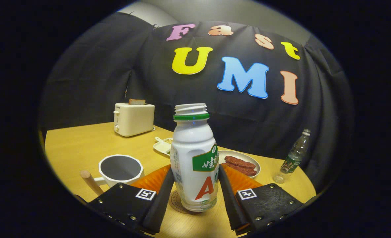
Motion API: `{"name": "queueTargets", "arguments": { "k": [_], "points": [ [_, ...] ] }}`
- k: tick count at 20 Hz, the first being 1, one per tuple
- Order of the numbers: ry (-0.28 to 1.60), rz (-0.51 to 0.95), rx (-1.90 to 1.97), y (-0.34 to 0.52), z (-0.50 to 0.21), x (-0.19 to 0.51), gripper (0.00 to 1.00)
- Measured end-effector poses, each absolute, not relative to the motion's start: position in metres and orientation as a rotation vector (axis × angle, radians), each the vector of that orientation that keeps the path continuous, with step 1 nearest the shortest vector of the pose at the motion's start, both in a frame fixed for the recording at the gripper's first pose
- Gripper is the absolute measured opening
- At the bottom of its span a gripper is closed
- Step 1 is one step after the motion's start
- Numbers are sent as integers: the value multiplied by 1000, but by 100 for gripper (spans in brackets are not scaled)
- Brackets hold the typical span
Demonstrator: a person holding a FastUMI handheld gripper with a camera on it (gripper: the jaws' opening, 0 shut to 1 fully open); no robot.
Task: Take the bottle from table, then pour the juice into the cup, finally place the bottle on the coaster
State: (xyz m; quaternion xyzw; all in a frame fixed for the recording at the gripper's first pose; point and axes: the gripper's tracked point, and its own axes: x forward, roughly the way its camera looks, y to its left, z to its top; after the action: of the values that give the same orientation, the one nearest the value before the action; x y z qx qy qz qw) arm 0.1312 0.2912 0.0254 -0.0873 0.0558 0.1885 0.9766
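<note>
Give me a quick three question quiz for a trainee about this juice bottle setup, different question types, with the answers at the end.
1. True or false: the bottle has its cap on.
2. What sticks out of the toaster?
3. The cup sits: A) beside one finger, B) behind the plate, C) on the orange mat.

Key: 1 false, the mouth is open. 2 a slice of toast. 3 A. The gripper has both fingers against the bottle.

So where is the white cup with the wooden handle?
In the gripper view, the white cup with the wooden handle sits on the yellow table, ahead of the left tong, between the cream toaster and the white bottle.
</note>
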Motion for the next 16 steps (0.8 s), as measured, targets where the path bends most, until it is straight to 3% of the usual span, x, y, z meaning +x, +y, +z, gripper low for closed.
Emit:
{"name": "queueTargets", "arguments": {
  "k": [16],
  "points": [
    [135, 418, 67, 291, 4, 141, 77]
  ]
}}
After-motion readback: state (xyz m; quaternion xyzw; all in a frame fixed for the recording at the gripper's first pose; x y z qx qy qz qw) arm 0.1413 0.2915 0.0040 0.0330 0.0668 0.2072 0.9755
